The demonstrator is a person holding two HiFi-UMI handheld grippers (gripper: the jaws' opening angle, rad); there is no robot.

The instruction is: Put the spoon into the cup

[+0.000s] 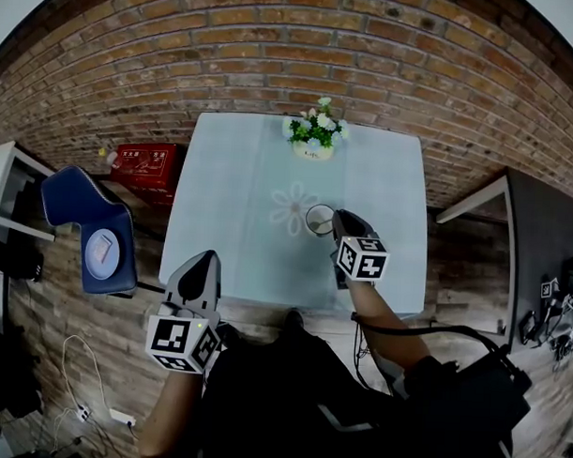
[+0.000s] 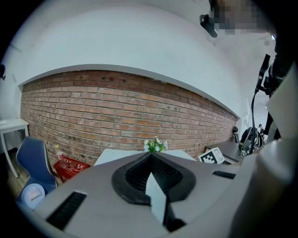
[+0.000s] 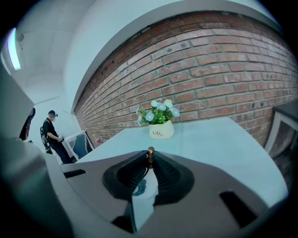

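A white cup (image 1: 318, 219) stands on the pale table (image 1: 241, 175), right of a flower print. My right gripper (image 1: 342, 219) is just right of the cup, its tips at the rim. In the right gripper view the right gripper (image 3: 150, 157) is shut on a thin spoon handle, whose bronze knob (image 3: 150, 151) sticks up between the tips. The spoon's bowl is hidden below the jaws. My left gripper (image 1: 205, 264) hovers at the table's near left edge. In its own view the left gripper (image 2: 151, 156) is shut, with nothing between its tips.
A white pot of flowers (image 1: 314, 132) sits at the table's far edge before a brick wall. A blue chair (image 1: 94, 231) and a red box (image 1: 148, 162) stand left of the table, and a dark desk (image 1: 539, 242) stands right. A person (image 3: 52, 135) stands far off.
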